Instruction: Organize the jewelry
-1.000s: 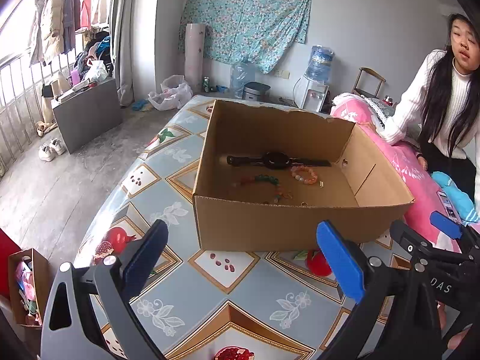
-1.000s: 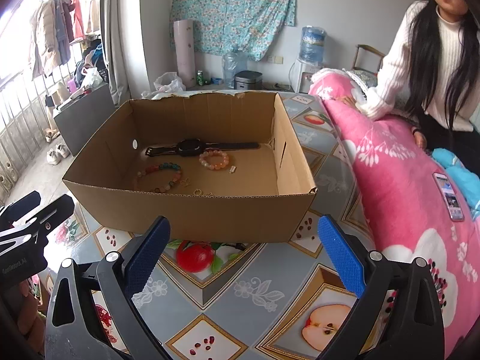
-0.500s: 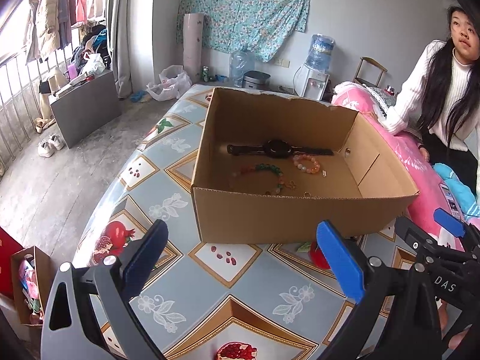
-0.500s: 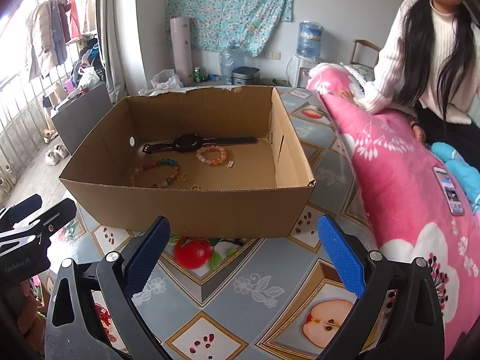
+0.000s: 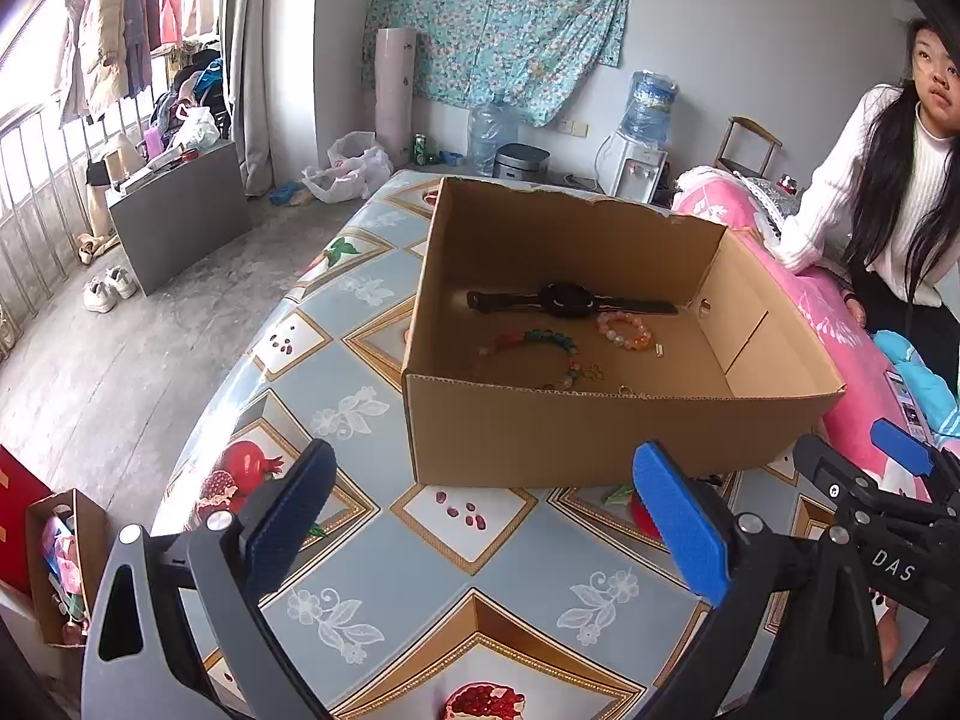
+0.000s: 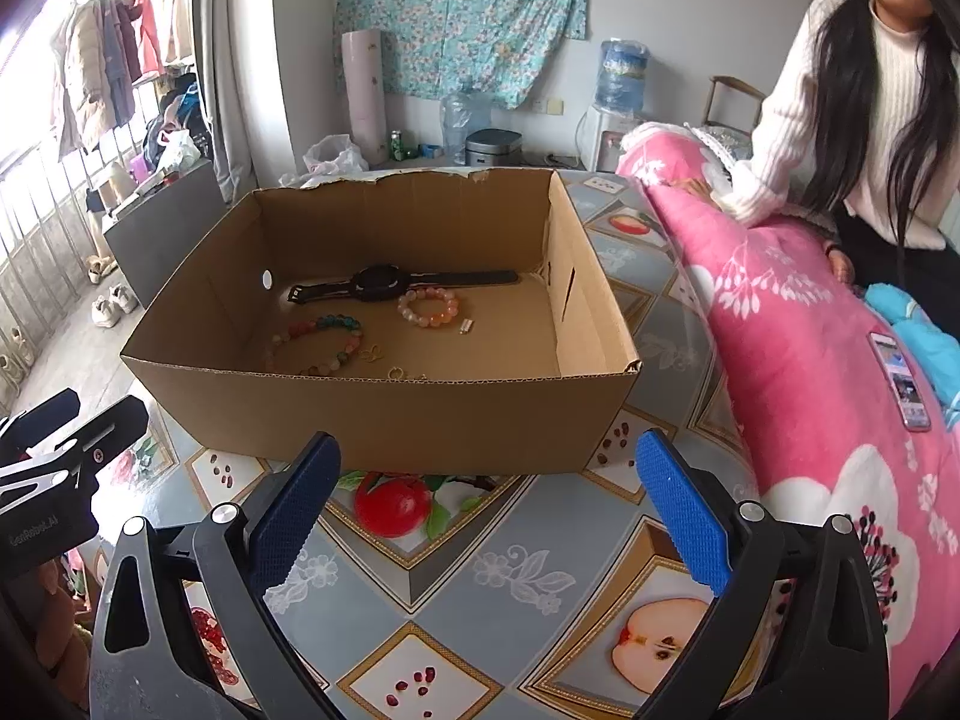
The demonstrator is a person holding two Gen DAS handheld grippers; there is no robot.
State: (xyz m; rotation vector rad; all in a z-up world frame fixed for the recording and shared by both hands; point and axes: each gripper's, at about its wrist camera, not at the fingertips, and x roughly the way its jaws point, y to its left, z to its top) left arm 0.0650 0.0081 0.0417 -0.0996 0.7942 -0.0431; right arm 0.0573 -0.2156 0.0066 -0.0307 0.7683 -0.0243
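Observation:
An open cardboard box [image 5: 576, 432] [image 6: 384, 420] stands on the fruit-patterned table. Inside lie a black wristwatch [image 5: 567, 300] [image 6: 378, 283], a pink-orange bead bracelet [image 5: 624, 330] [image 6: 428, 309], a multicoloured bead bracelet [image 5: 540, 348] [image 6: 318, 343] and small gold pieces [image 5: 594, 371] [image 6: 372, 353]. My left gripper [image 5: 480, 498] hangs open in front of the box, holding nothing. My right gripper [image 6: 489, 480] is likewise open and empty before the box's near wall.
A pink flowered blanket [image 6: 810, 372] with a phone [image 6: 900, 378] on it lies right of the box. A person in a white sweater [image 6: 864, 138] leans on it. The table's left edge [image 5: 240, 372] drops to the floor.
Both grippers have risen and drawn back slightly, so more of the box's inside shows. Both stayed open. The jewelry has not moved.

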